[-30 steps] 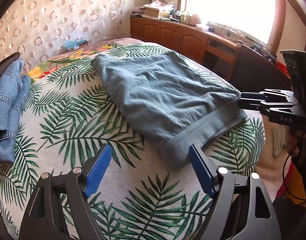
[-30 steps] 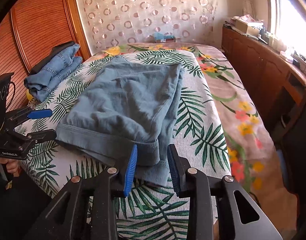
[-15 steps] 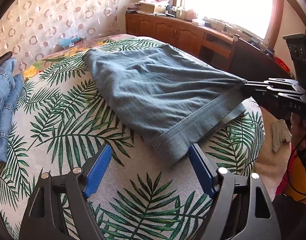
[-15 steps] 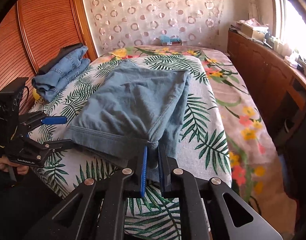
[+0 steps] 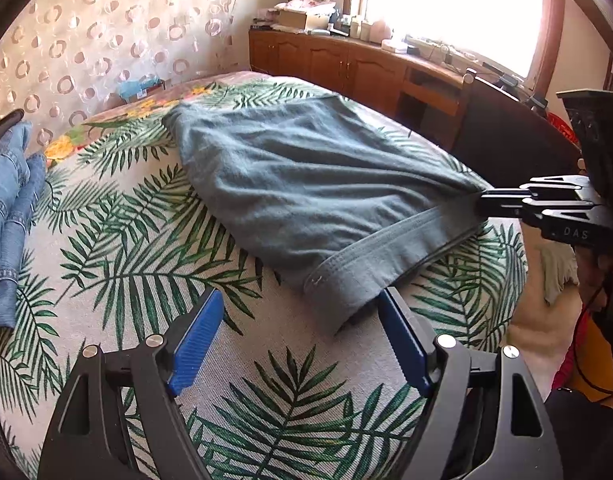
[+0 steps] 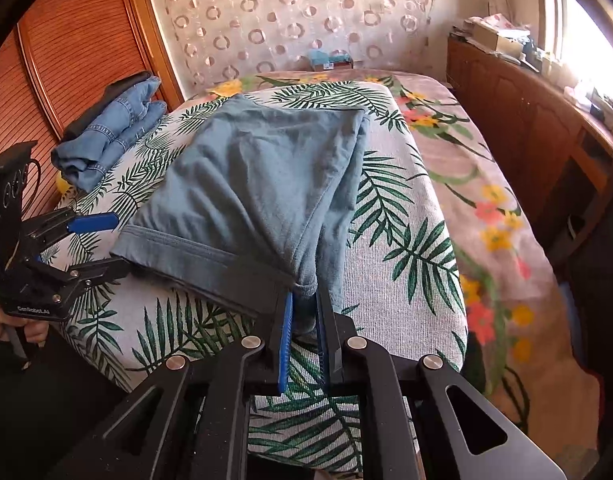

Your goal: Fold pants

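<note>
Your right gripper (image 6: 304,312) is clenched on one corner of the pants (image 6: 258,184), soft grey-blue knit with a ribbed, stitched waistband running leftward from its pads. Your left gripper (image 5: 298,332) is spread wide, the waistband's other corner just ahead between its ridged blue pads, untouched. The pants lie wrinkled across the palm-leaf bedspread (image 5: 146,248).

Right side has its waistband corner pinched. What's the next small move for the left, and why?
Probably close the left gripper on the near waistband corner of the pants. Its jaws stand open around that corner without pressing it, while the right gripper is shut on the other corner, so both ends can then lift together.
</note>
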### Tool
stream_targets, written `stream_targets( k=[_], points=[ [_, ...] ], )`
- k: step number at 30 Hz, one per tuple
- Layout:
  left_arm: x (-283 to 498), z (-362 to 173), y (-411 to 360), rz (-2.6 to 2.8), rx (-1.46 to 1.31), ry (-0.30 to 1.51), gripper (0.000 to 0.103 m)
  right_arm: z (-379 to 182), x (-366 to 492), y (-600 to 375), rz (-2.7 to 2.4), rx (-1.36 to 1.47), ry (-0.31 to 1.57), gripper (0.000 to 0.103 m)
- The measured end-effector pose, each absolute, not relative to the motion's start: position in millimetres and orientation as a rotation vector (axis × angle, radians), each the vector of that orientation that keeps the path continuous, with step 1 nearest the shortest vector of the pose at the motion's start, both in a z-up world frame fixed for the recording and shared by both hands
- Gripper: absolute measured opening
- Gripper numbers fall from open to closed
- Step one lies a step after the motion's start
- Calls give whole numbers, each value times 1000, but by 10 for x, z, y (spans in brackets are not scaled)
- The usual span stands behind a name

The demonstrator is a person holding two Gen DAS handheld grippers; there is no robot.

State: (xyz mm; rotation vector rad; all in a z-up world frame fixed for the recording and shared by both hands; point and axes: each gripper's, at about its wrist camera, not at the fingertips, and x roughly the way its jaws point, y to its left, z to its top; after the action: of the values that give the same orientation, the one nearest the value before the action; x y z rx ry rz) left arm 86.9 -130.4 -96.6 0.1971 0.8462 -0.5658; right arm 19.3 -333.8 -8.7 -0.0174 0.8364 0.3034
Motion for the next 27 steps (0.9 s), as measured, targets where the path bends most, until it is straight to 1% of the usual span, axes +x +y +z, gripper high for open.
stream_targets(
  k=[8,10,12,16,17,18,19,24,27],
  points=[
    [861,-807,-1288,-574,168,799,80,-77,153,-3325,307,-34,828,10],
    [898,-803,-1278,-580,156,802,75,-60,142,-3339,310,-22,823,10],
    [929,-813,-1281,-578,152,807,73,-24,121,-3345,311,-20,816,10],
    [995,-859,-1305,-570,151,823,68,63,69,-3329,301,-32,788,16],
    [1007,-878,-1309,-568,151,828,68,82,65,-3328,299,-32,782,19],
    [1015,-898,-1313,-566,151,834,67,90,63,-3323,296,-33,775,25],
    [1025,-921,-1318,-564,152,843,67,90,61,-3320,294,-34,770,28],
    [1042,-1023,-1332,-568,151,878,67,-55,148,-3315,285,-19,793,29],
    [1039,-1060,-1326,-574,147,892,64,-162,208,-3317,278,-15,824,29]
  ],
)
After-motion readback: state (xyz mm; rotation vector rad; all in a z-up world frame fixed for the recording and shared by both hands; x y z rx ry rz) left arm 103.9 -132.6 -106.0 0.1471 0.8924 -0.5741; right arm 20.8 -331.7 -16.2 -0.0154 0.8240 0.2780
